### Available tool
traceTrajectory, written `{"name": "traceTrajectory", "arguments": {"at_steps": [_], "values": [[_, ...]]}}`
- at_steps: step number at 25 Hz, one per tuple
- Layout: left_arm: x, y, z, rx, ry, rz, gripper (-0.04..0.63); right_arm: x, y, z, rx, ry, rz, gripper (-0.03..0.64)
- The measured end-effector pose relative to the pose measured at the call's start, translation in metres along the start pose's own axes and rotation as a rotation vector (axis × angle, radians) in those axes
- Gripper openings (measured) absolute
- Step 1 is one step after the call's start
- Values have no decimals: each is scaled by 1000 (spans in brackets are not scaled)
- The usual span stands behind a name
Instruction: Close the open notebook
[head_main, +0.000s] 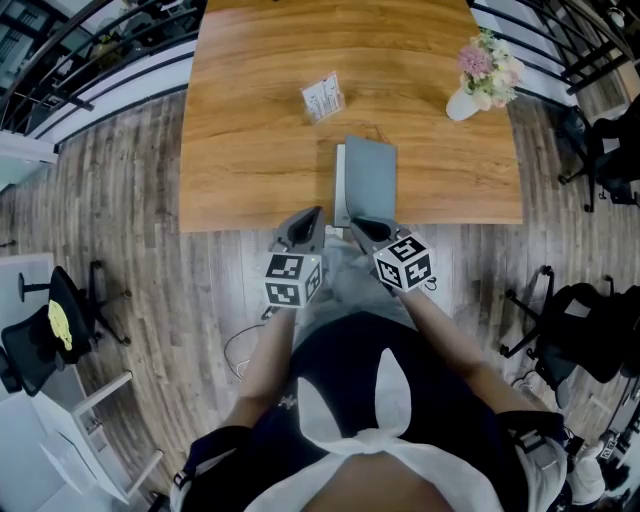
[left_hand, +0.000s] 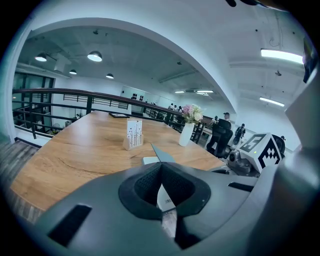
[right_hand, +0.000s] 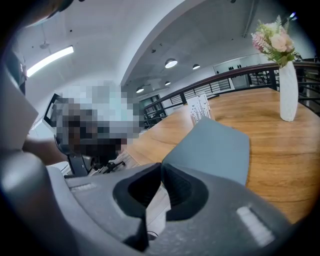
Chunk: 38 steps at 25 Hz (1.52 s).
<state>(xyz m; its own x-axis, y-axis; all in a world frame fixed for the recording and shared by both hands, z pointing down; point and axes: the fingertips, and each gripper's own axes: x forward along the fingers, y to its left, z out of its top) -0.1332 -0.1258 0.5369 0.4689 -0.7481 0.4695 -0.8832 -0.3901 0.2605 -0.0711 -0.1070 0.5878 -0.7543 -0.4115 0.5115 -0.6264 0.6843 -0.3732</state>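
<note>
at the near edge of the table (head_main: 250, 150), centre: one notebook (head_main: 365, 185), grey, long side running away from the person, a narrow strip of white page showing along its left side. its cover (right_hand: 215, 150) is not flat: in both gripper views it stands tilted, raised off the page below.

right gripper (right_hand: 161, 166): at the notebook's near edge, pointing forward and down. jaws drawn almost together, tips meeting right at the near edge of the cover and appearing to pinch it.

left gripper (left_hand: 161, 165): just beside the notebook's near left corner, apart from the right gripper. jaws closed tip to tip, nothing seen held between them; the raised cover shows edge-on straight beyond the tips.

marker cubes: one on each gripper, over the table's front edge, side by side.

further on the table, well apart from the notebook:
- card holder (head_main: 322, 97), white printed cards, upright, beyond the notebook and a little left.
- vase (head_main: 465, 103), white, with pink and pale flowers (head_main: 488, 65), far right.

around the table: grey plank floor (head_main: 130, 200), dark railing (head_main: 60, 60) at upper left, black office chairs, one at left (head_main: 40, 340) and one at right (head_main: 590, 330).
</note>
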Motion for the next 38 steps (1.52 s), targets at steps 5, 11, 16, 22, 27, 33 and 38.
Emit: {"name": "traceTrajectory", "arguments": {"at_steps": [5,11,16,22,27,33,38], "values": [[3,3,0,-10,5,2,17,6,-1,-2,-1,19,8,20],[4,4,-2,-9,12,1,17,14,0,-8,-9,44,19,21],[6,7,-3,-10,21,3,17,21,-2,-13,-12,65,23,23],[8,11,-4,-11,29,7,17,30,-4,-18,-23,92,27,23],[9,13,-9,-13,41,1,17,38,-4,-25,-33,115,27,25],[13,15,-13,-17,57,-5,17,46,-8,-32,-45,148,19,26],[20,17,-17,-12,76,-10,17,52,-10,-36,-55,177,12,26]]}}
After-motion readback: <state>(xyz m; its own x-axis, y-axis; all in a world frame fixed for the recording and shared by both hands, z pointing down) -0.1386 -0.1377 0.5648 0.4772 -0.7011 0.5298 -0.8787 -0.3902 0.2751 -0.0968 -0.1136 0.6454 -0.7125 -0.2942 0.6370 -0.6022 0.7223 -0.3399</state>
